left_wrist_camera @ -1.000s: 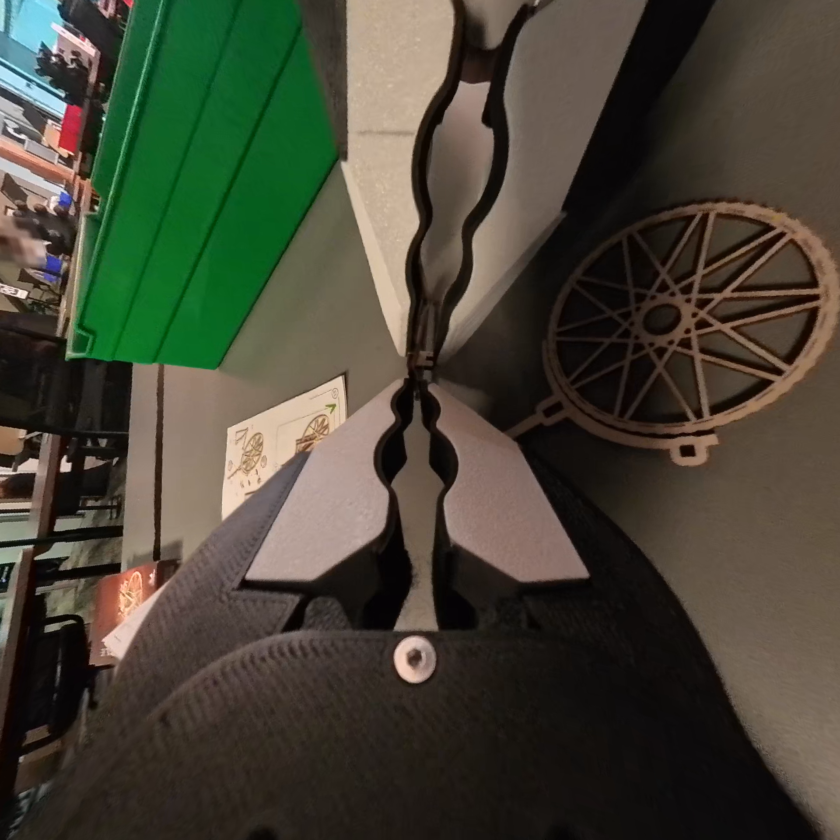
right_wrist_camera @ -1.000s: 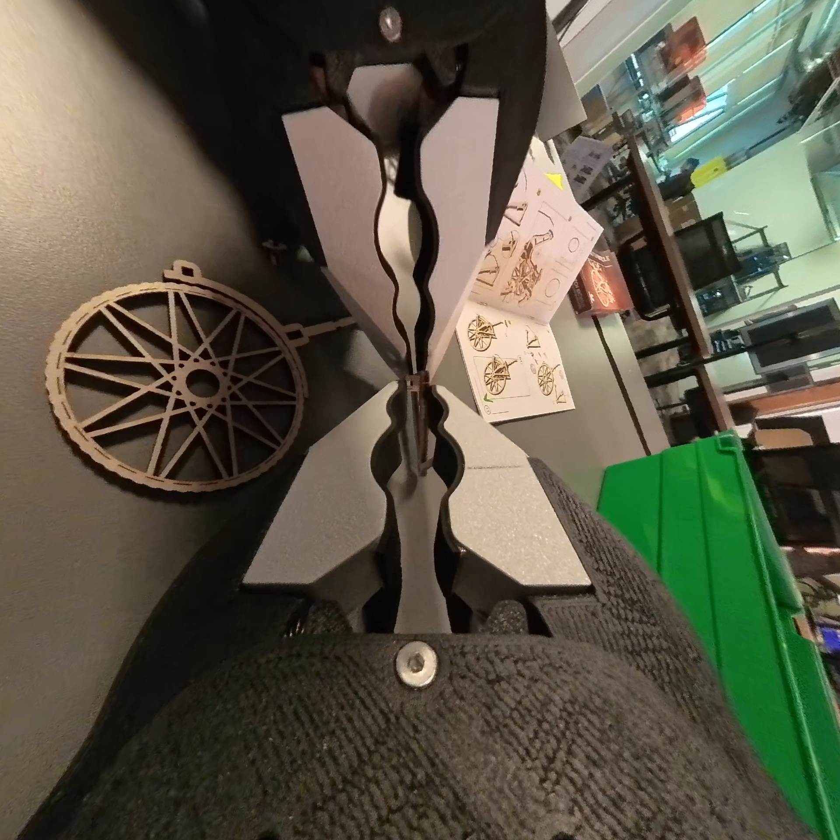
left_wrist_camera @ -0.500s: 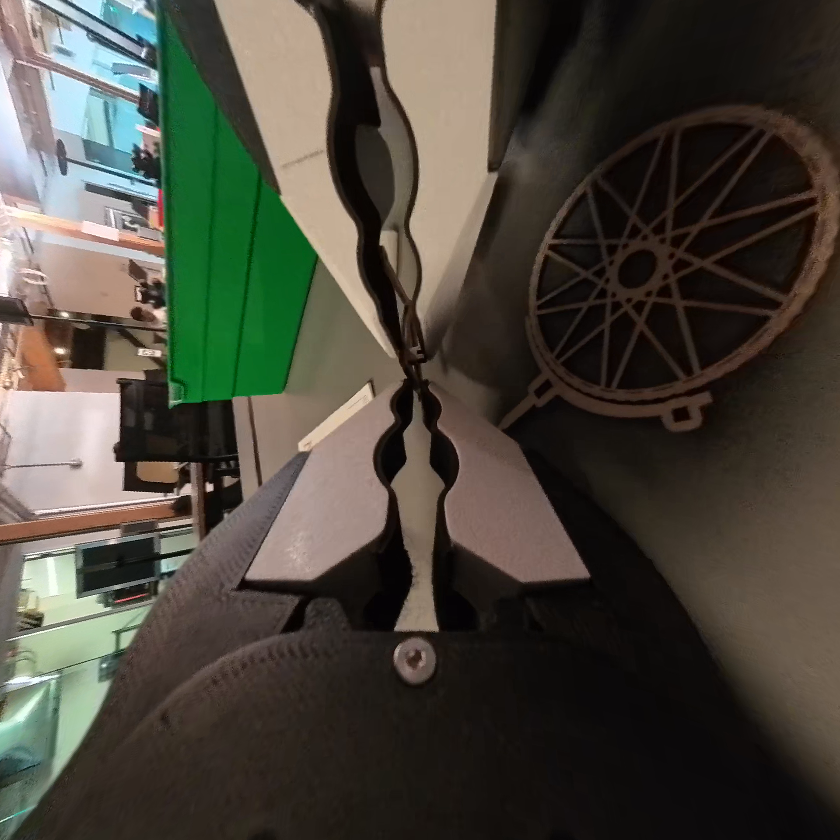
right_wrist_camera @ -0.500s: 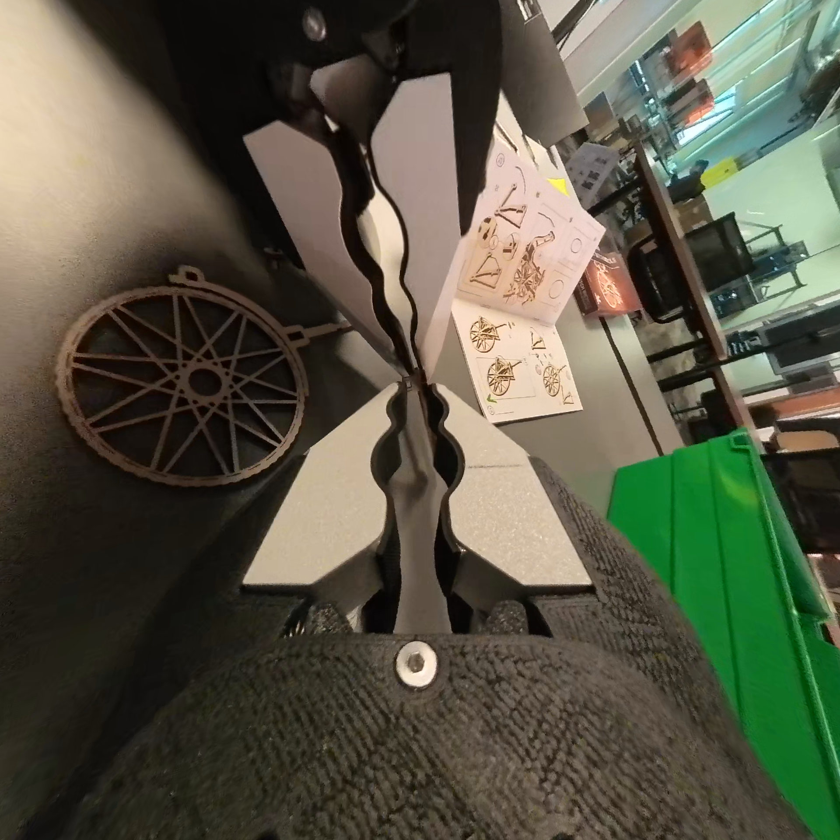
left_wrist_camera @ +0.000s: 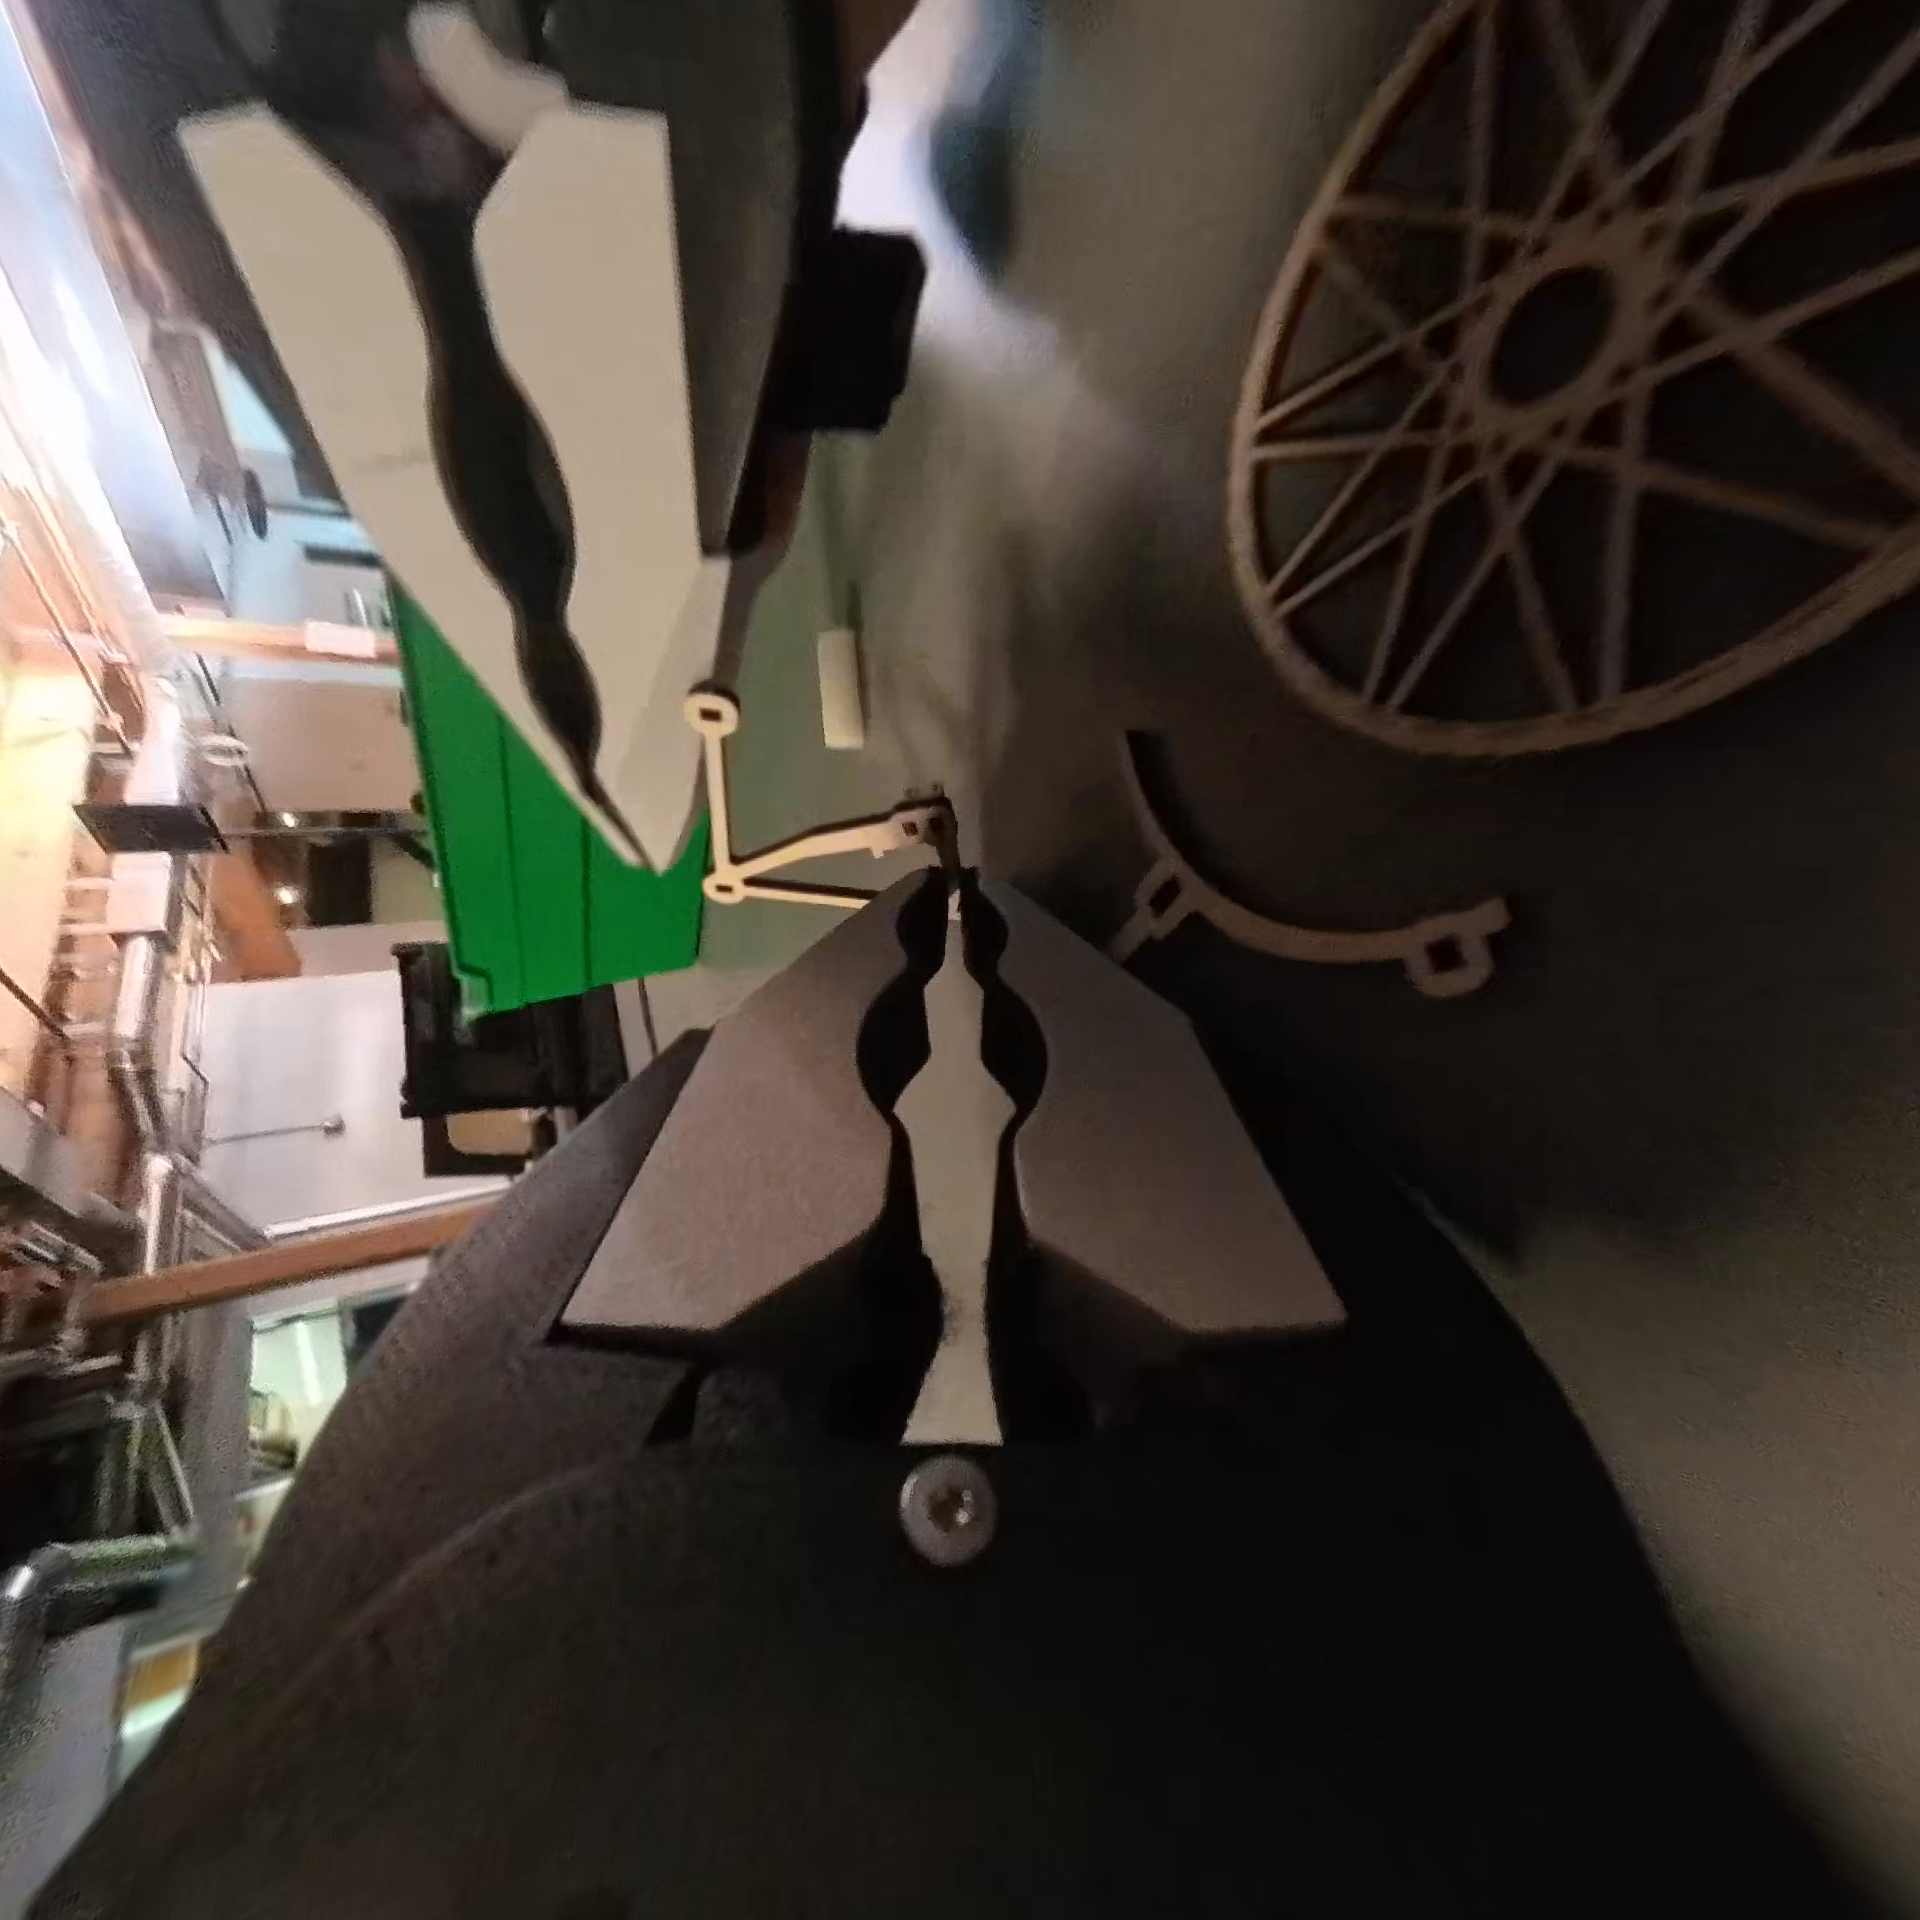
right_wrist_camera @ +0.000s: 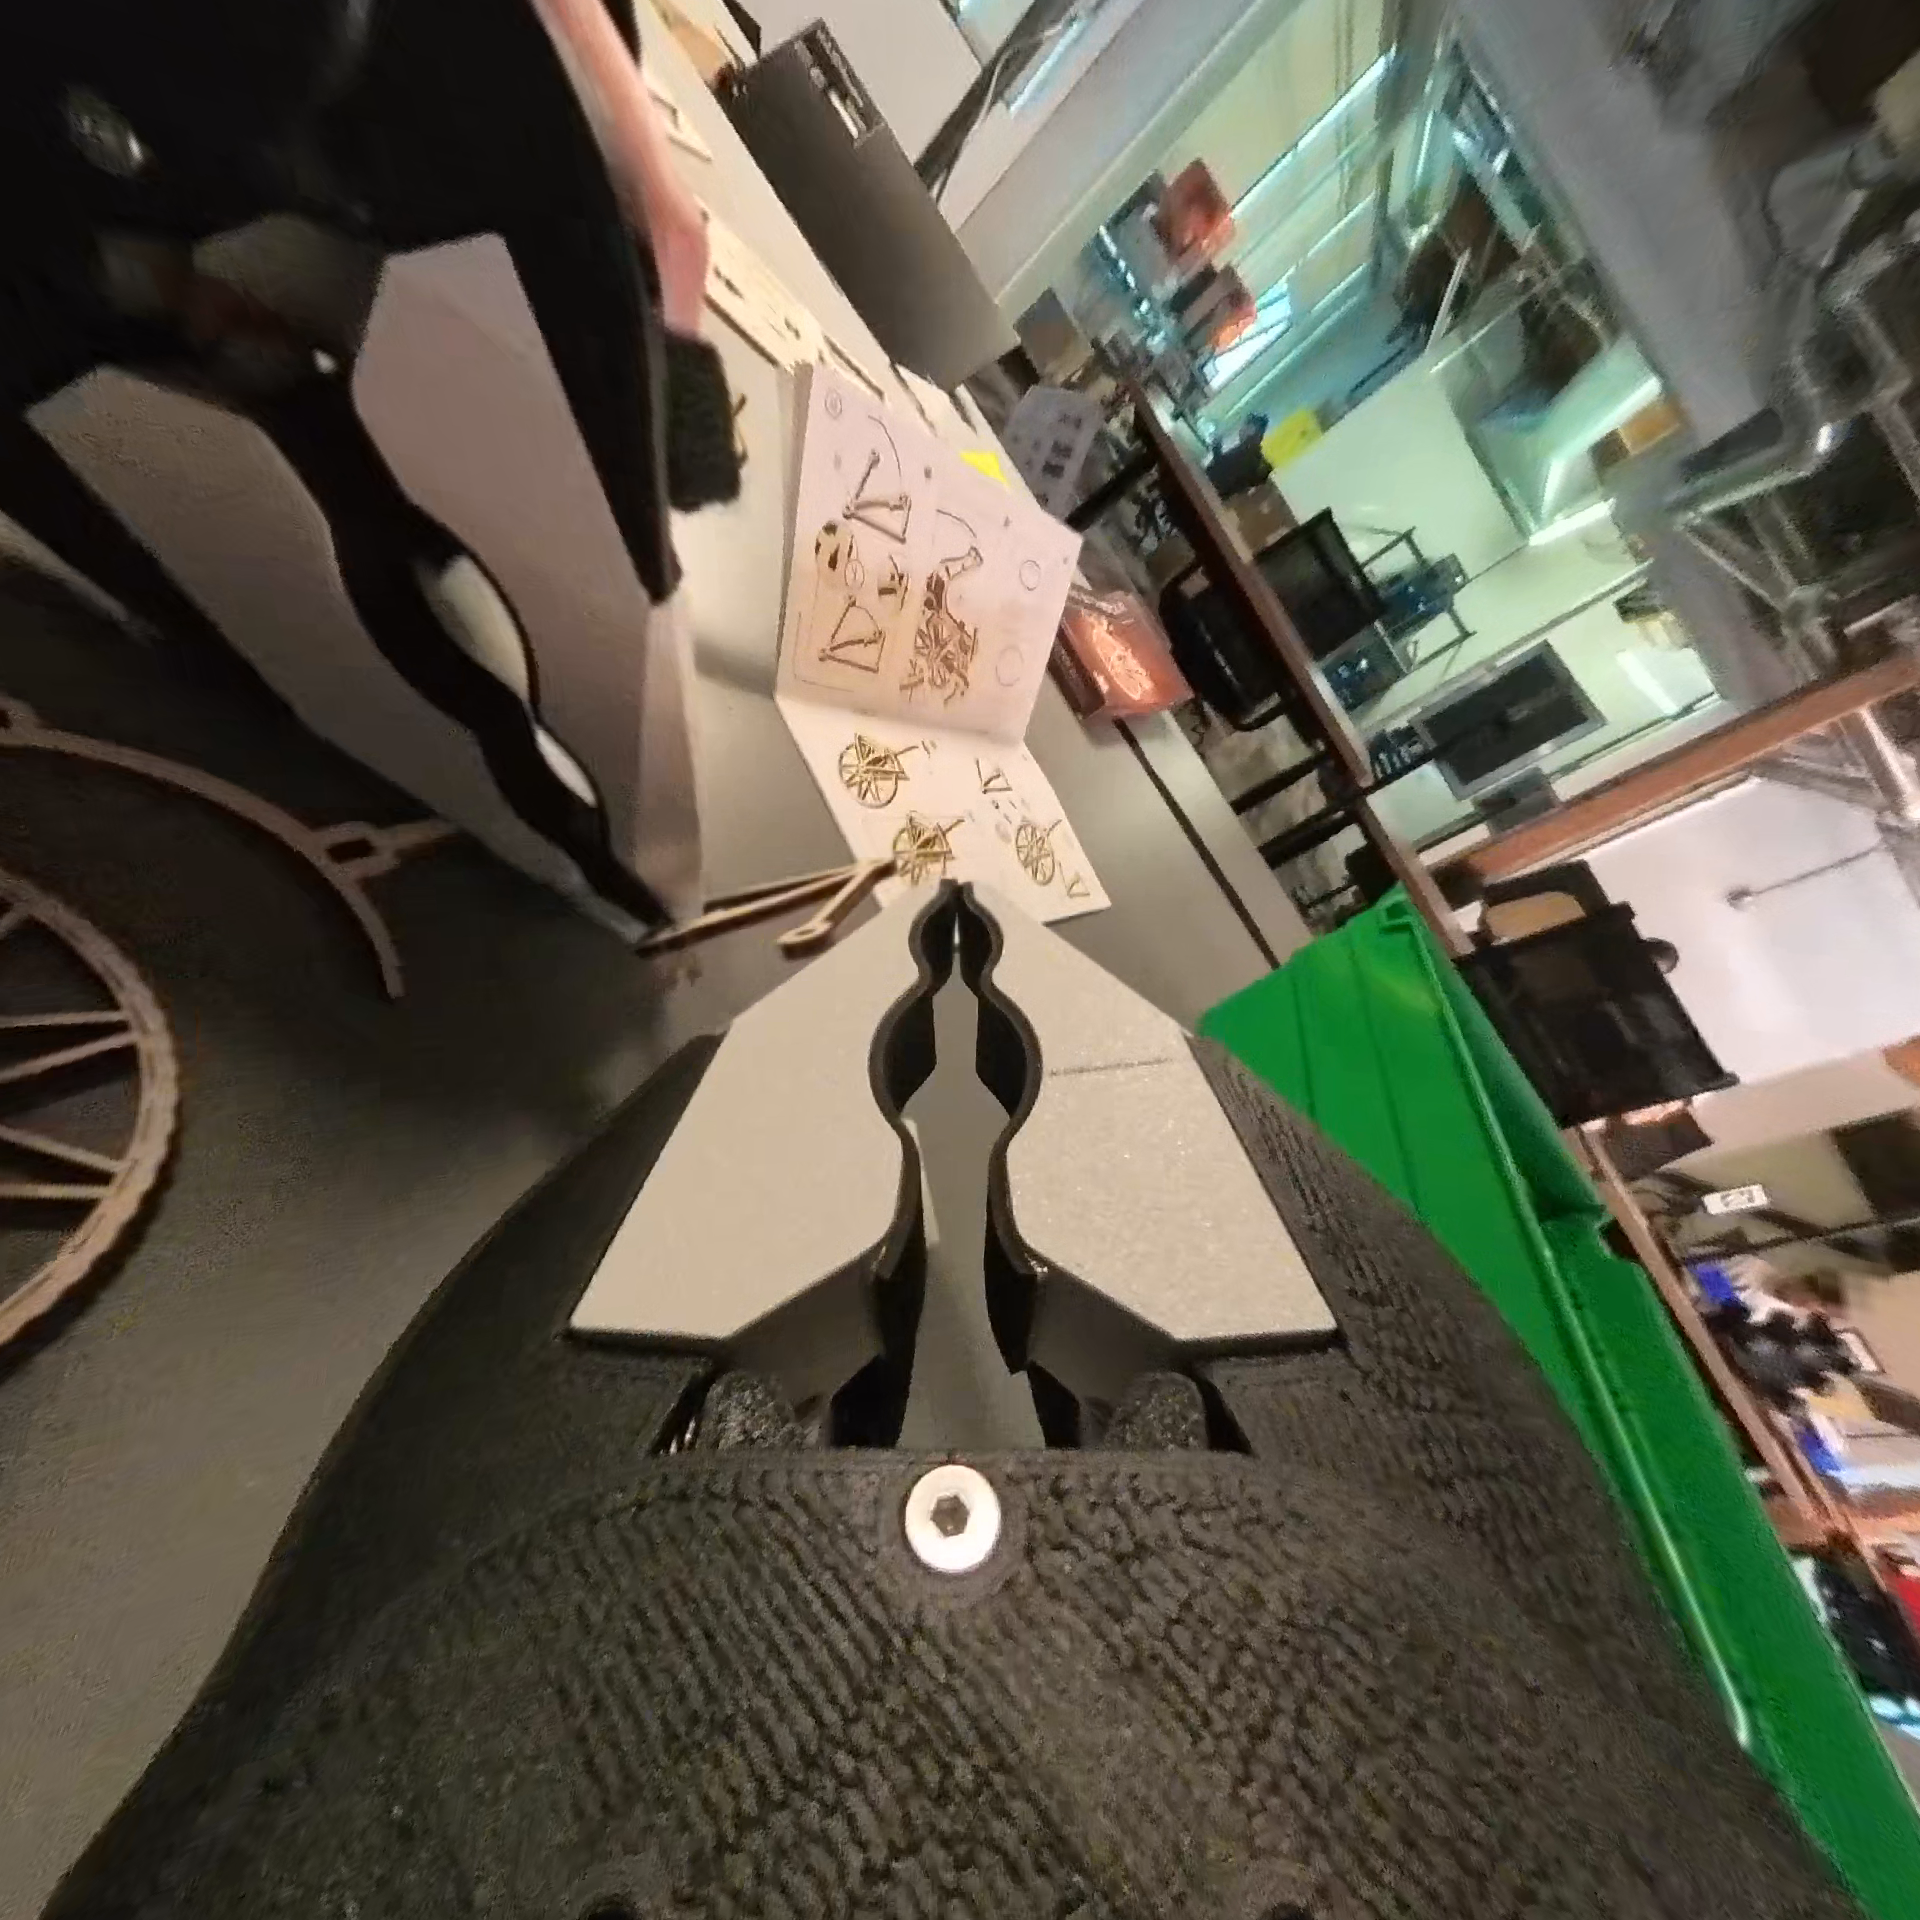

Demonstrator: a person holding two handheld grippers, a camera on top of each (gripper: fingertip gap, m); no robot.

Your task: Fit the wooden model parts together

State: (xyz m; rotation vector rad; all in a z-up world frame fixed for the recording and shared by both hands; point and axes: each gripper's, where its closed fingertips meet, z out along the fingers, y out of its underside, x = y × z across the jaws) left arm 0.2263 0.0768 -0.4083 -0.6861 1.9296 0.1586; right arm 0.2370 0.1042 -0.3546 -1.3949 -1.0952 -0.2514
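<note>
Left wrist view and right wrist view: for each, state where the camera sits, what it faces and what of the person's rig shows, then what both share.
Left wrist view: on the left gripper, looking along its fingers at the wooden strut pinched in its tips, with the right gripper opposite.
Right wrist view: on the right gripper, shut and empty, facing the left gripper and the instruction sheet.
Shared: both grippers, the strut, the spoked wheel, the green bin.

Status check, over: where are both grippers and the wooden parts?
Left gripper shut on thin V-shaped strut. Right gripper shut, apparently empty, beside strut. Spoked wheel flat on table, apart. No obstruction seen.
</note>
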